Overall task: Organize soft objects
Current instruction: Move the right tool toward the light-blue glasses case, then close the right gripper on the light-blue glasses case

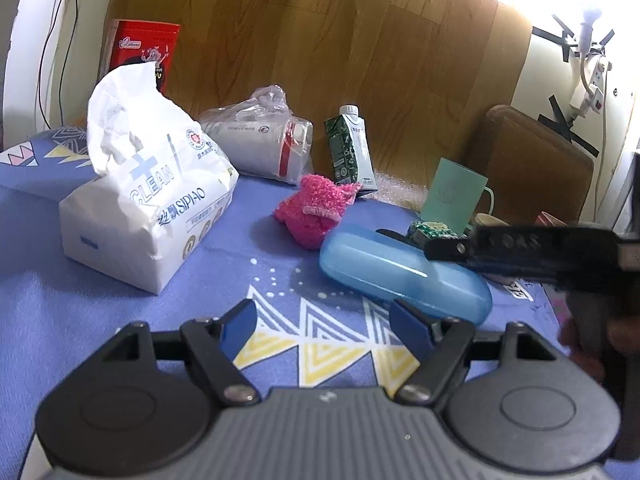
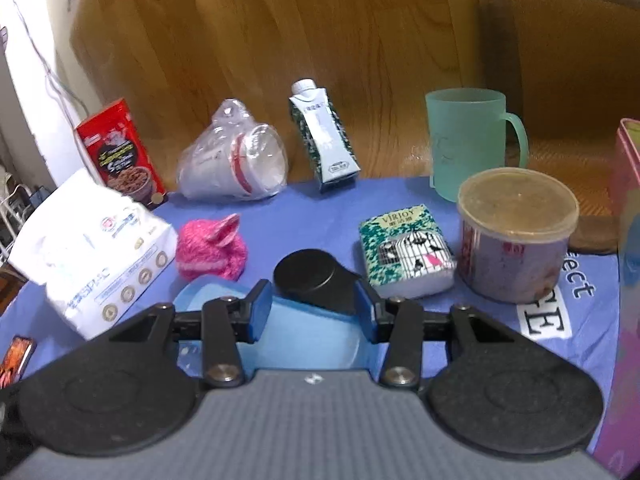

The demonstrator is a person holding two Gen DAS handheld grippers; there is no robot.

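The pink fuzzy sock [image 1: 316, 210] lies bundled on the purple cloth [image 1: 120, 320], just behind the blue plastic case [image 1: 404, 274]. The white tissue pack [image 1: 148, 208] sits to the case's left, and the small patterned tissue packet [image 2: 406, 250] behind its right end. The left gripper [image 1: 324, 326] hovers in front of the case, jaws moderately wide with nothing between them. The right gripper [image 2: 312, 312] grips the case's near end, its blue pads [image 2: 260, 312] pressing both sides.
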